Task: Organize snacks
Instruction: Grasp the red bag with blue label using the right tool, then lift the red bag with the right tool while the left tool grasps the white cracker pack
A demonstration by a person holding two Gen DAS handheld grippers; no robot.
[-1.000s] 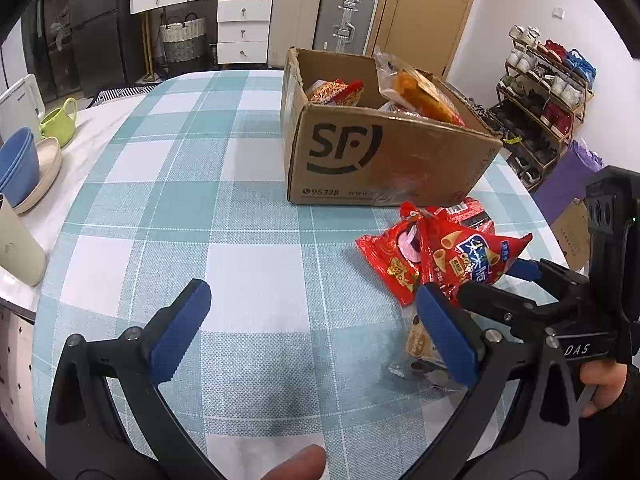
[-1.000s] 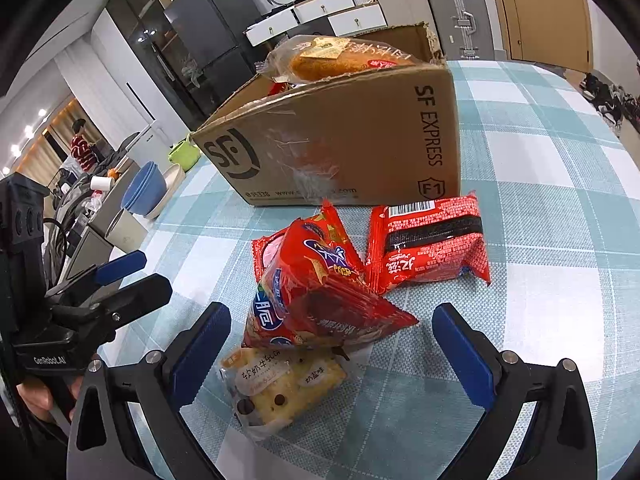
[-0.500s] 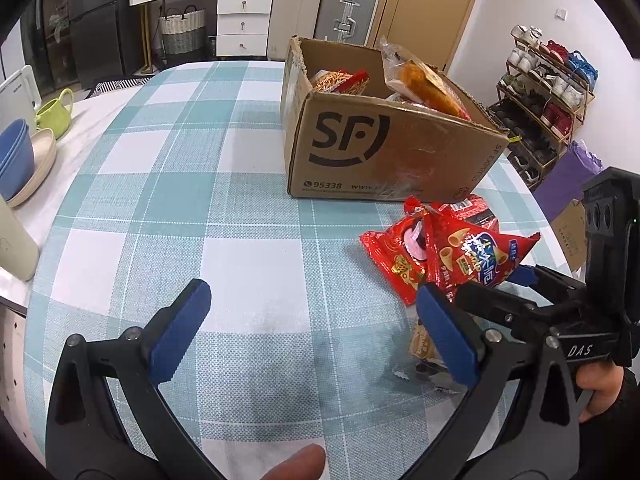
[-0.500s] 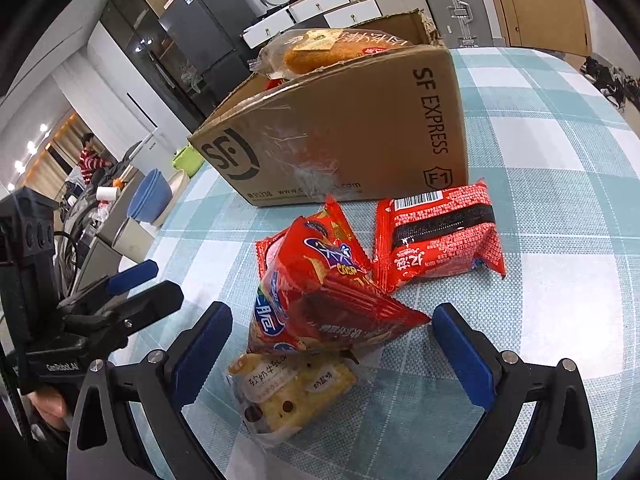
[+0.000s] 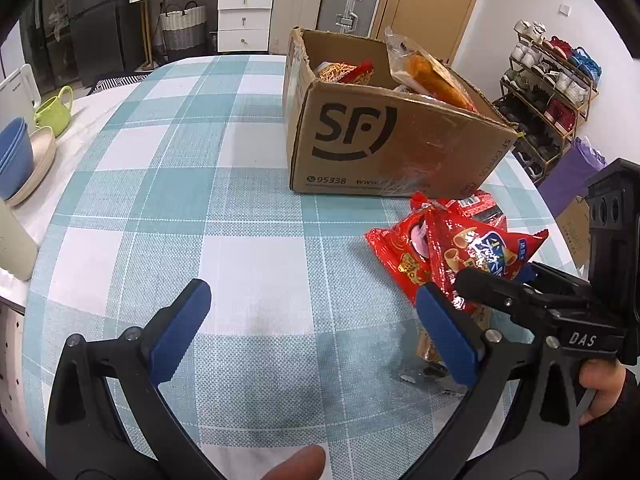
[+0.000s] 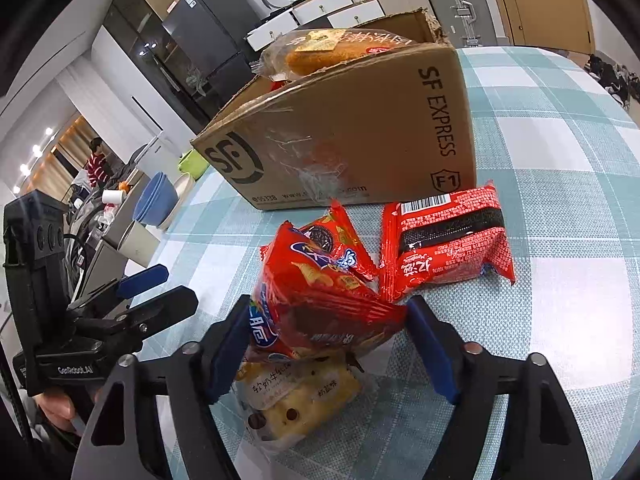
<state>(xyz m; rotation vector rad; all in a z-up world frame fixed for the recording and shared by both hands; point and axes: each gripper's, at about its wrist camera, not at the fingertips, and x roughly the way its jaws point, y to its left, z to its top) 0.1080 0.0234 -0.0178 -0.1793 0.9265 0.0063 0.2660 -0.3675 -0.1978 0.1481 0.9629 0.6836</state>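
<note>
An open SF cardboard box (image 5: 384, 148) (image 6: 360, 132) holds snacks, with a bread packet (image 6: 320, 50) sticking out on top. In front of it lie a red chip bag (image 6: 320, 300) (image 5: 476, 256), a flat red packet (image 6: 448, 240) and a clear-wrapped cake (image 6: 296, 396). My right gripper (image 6: 324, 344) has its blue pads on both sides of the red chip bag and is closed on it. My left gripper (image 5: 312, 328) is open and empty over bare cloth, left of the snacks.
The table has a teal checked cloth (image 5: 200, 184). Blue bowls (image 5: 14, 160), a green cup (image 5: 54, 110) and a beige cup (image 5: 12, 240) stand at its left edge. A shoe rack (image 5: 552, 80) stands beyond the right edge.
My right gripper has moved forward and closed from wide open onto the red chip bag. My left gripper has moved slightly closer to the box and stays open.
</note>
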